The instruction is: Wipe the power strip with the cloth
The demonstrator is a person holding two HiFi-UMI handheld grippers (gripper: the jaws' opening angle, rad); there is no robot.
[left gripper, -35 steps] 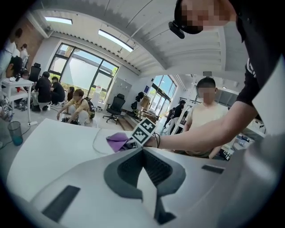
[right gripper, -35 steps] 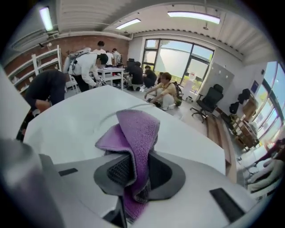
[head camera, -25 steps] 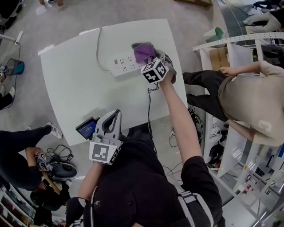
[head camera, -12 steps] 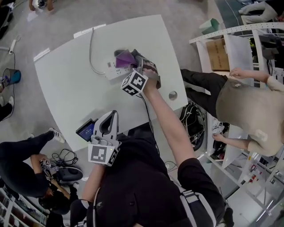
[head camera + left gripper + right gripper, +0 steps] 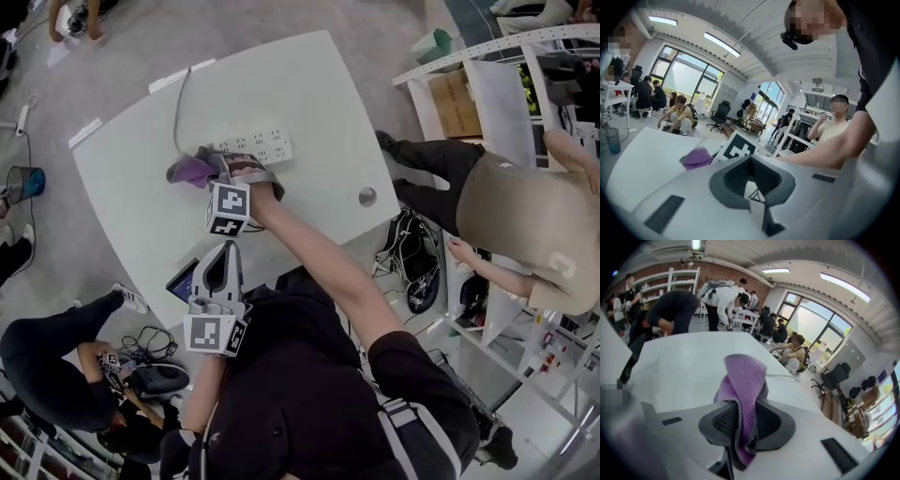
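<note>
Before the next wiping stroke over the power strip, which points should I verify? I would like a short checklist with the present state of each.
1. Purple cloth clamped in the right hand-held gripper: ok, the jaws are shut on it.
2. Cloth on the power strip: not ok, it is over the table, beside the strip's cable end.
3. Left hand-held gripper away from the strip: ok, it is empty and near the table's near edge.
4. Cable free of the cloth: cannot tell, they are close together.
5. Strip surface clean: cannot tell, too small.
</note>
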